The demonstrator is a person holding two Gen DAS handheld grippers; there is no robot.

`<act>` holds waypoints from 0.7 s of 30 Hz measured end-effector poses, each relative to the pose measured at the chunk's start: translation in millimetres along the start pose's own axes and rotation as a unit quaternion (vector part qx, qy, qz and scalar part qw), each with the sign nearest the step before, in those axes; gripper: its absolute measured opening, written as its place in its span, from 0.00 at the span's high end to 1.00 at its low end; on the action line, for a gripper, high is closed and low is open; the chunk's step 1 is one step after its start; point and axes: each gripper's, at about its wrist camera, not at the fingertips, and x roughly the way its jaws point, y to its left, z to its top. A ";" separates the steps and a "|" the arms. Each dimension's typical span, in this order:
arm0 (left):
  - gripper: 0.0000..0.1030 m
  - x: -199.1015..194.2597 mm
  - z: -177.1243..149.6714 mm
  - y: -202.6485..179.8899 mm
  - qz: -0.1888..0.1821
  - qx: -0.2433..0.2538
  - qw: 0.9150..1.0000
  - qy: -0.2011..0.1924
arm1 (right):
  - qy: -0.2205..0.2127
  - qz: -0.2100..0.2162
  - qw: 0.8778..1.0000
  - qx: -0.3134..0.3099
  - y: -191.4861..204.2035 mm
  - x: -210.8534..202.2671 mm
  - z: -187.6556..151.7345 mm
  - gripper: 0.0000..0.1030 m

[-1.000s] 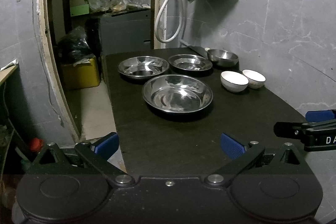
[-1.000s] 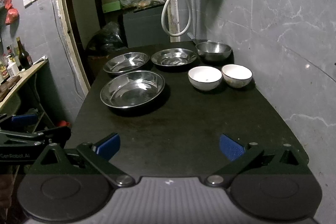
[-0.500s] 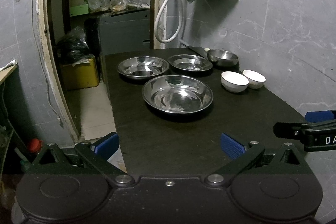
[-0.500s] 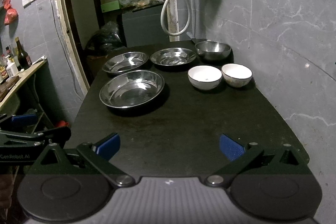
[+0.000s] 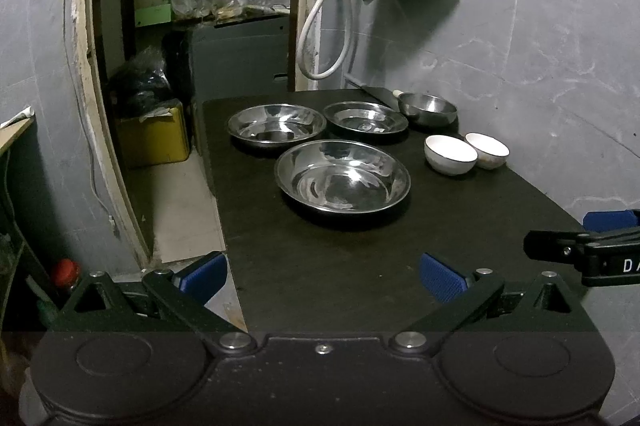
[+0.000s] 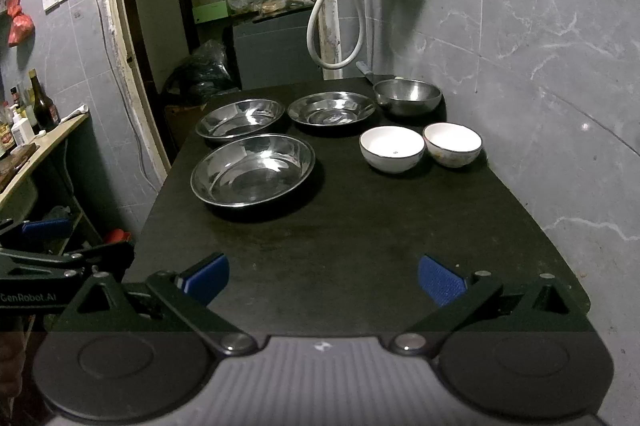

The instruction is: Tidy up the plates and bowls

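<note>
On the dark table (image 6: 360, 234), the biggest steel plate (image 6: 253, 170) sits at 11 o'clock, two smaller plates (image 6: 240, 117) behind it, two white bowls (image 6: 392, 149) at 1 o'clock. Left gripper (image 5: 322, 271) and right gripper (image 6: 323, 273) hover with jaws released, empty.

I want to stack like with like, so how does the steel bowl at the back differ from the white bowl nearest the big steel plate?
The steel bowl is shiny bare metal; the white bowl is white inside with a thin dark rim line. The steel bowl looks wider than the white bowl. The steel bowl sits at the table's far end near the wall; the white bowl sits closer, beside a second white bowl. Both stand upright and look empty.
</note>
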 end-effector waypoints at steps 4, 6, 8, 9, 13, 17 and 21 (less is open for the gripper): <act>0.01 0.4 -0.2 0.9 0.000 -0.001 1.000 0.000 | 0.000 0.000 1.000 0.000 0.2 0.1 -0.1 0.00; 0.01 0.4 -0.2 0.9 0.000 0.000 1.000 0.000 | 0.000 0.000 1.000 0.000 0.1 0.0 -0.1 0.00; 0.01 0.7 -0.2 1.1 0.000 -0.001 1.000 0.000 | 0.000 0.000 1.000 0.000 0.0 0.0 -0.1 0.00; 0.01 0.5 -0.2 0.9 0.000 0.000 1.000 0.000 | 0.000 0.000 1.000 0.000 0.3 0.4 -0.2 0.00; 0.01 0.3 -1.0 2.9 -0.001 -0.002 1.000 0.002 | -0.001 0.000 1.000 0.000 0.8 0.5 0.2 0.00; 0.01 0.0 -1.9 7.7 0.000 -0.004 1.000 0.002 | -0.001 -0.001 1.000 -0.001 1.4 1.1 0.7 0.00; 0.01 0.0 -2.1 8.6 -0.001 -0.004 1.000 0.002 | -0.001 -0.001 1.000 -0.001 1.7 0.7 0.5 0.00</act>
